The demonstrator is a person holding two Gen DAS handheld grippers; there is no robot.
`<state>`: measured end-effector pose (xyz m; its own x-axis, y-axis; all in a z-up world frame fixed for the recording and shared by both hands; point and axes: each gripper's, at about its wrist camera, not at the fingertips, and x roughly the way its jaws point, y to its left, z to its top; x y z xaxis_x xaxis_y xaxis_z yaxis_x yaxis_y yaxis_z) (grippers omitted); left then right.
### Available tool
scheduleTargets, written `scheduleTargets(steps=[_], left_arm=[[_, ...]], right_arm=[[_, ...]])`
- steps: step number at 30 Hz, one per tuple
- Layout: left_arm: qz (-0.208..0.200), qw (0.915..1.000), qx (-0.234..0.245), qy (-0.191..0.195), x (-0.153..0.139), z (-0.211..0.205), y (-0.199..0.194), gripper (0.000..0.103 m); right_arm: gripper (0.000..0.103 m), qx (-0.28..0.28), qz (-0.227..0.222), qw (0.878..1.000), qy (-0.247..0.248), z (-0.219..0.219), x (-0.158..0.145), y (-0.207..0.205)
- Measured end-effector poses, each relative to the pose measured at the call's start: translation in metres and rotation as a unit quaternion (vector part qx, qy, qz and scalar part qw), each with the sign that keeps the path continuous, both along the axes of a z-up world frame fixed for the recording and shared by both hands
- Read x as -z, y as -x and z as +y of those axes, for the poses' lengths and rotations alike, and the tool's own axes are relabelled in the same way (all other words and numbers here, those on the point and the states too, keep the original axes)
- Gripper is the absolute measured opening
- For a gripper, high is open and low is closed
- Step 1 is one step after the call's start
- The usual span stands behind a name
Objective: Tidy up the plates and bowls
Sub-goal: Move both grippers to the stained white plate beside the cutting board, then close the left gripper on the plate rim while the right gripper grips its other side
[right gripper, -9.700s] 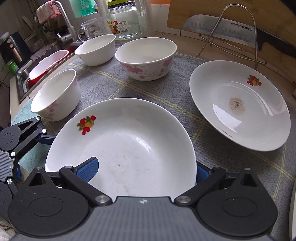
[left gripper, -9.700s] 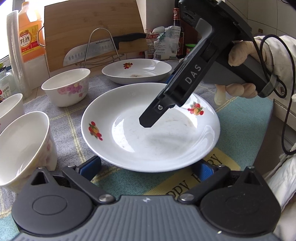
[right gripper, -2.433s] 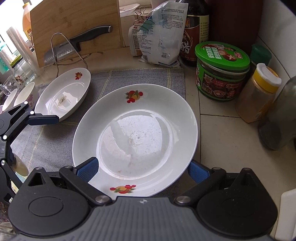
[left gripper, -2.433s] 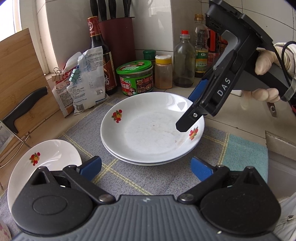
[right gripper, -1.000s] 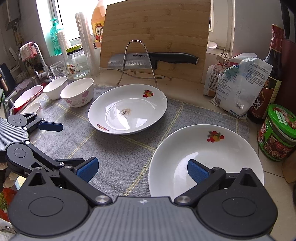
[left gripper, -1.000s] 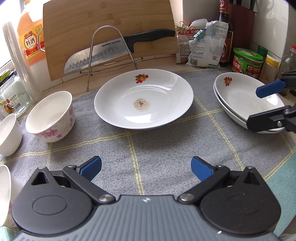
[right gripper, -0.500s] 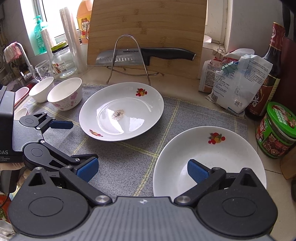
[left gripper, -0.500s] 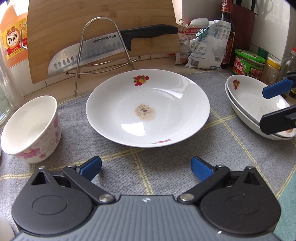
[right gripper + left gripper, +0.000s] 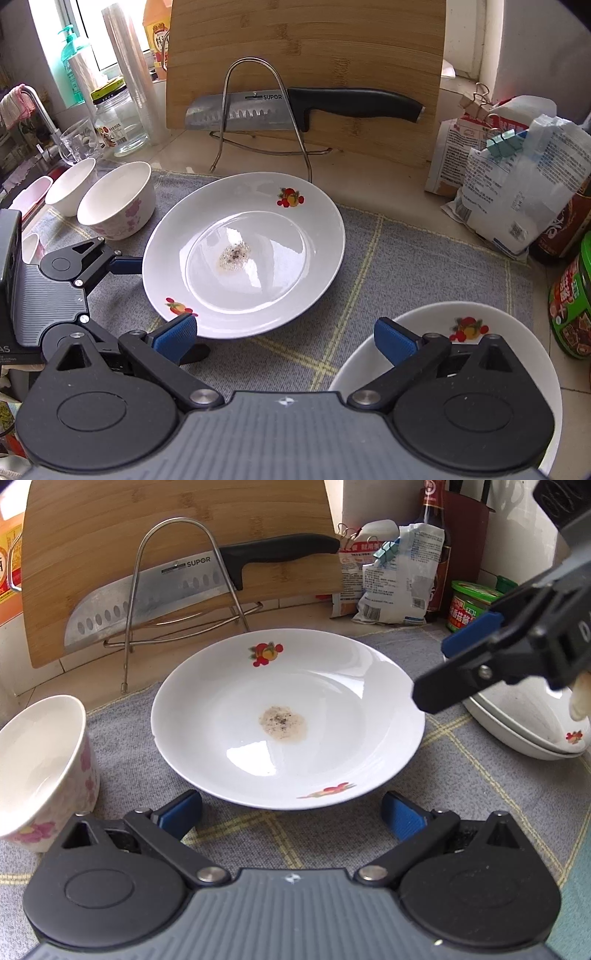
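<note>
While both jaws stood spread and empty, the left hand-held gripper point(image 9: 291, 808) faced the near rim of the white round fruit-print plate point(image 9: 288, 716) with a brown stain | right hand-held gripper point(image 9: 284, 332) hovered between it and the stacked white plates point(image 9: 480, 332) | all on the grey checked mat point(image 9: 406, 266) covering the surface.

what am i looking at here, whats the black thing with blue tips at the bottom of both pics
Those are two hand-held grippers, one in each of a person's hands, each carrying its own camera. One picture looks along the left hand-held gripper, the other along the right hand-held gripper. Both are open and hold nothing. On the grey mat lies a stained plate, with a flowered bowl to its left and stacked plates to its right. Behind, a knife rests against a cutting board.
</note>
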<state>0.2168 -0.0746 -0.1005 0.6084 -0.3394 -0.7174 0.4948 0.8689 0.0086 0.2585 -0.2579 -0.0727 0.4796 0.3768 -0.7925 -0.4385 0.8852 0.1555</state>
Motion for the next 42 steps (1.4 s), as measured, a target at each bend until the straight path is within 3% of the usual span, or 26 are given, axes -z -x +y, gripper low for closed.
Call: scheduleTargets(steps=[15, 42], left_arm=[[-0.001, 1.0, -0.006, 0.0, 0.0, -0.002, -0.004, 0.103], [-0.025, 0.9995, 0.012, 0.012, 0.003, 0.003, -0.005, 0.103]], right_arm=[[0.103, -0.053, 0.07, 0.996, -0.018, 0.02, 0.029, -0.089], [0.103, -0.158, 0.12, 0.977, -0.075, 0.037, 0.036, -0.143]])
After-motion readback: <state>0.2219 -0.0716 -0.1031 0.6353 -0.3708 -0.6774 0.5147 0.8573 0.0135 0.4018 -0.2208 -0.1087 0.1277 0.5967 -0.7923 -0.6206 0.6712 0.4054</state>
